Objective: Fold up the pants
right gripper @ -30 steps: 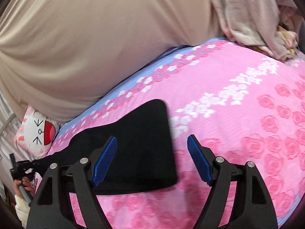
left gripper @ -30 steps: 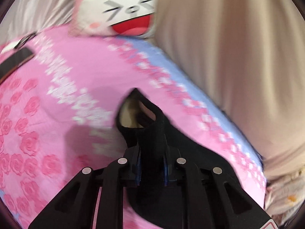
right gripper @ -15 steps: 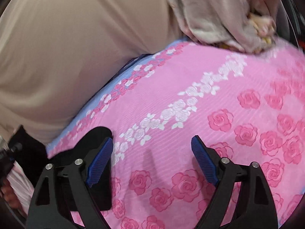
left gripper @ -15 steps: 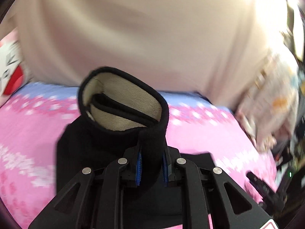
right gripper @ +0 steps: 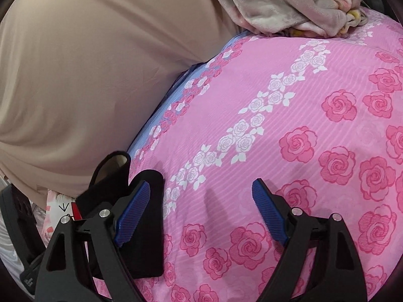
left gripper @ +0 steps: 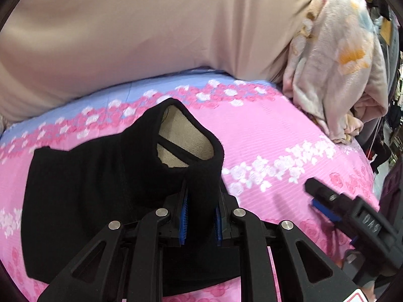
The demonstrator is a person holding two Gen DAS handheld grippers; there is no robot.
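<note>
now the left tongs [left gripper: 200,216] are clamped on a raised cuff of the black pants [left gripper: 100,183], which lie on the pink bed [right gripper: 289,125]; the right tongs [right gripper: 201,201] gape apart, holding nothing.

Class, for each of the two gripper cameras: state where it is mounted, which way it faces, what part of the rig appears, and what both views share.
Left wrist: sits on the left gripper, facing along its fingers, shut on the black pants; the right gripper shows at right.
Right wrist: sits on the open right gripper, facing across the pink rose bedsheet; its own fingers show.
Shared: pants, bedsheet, beige cushion and fleece blanket.
</note>
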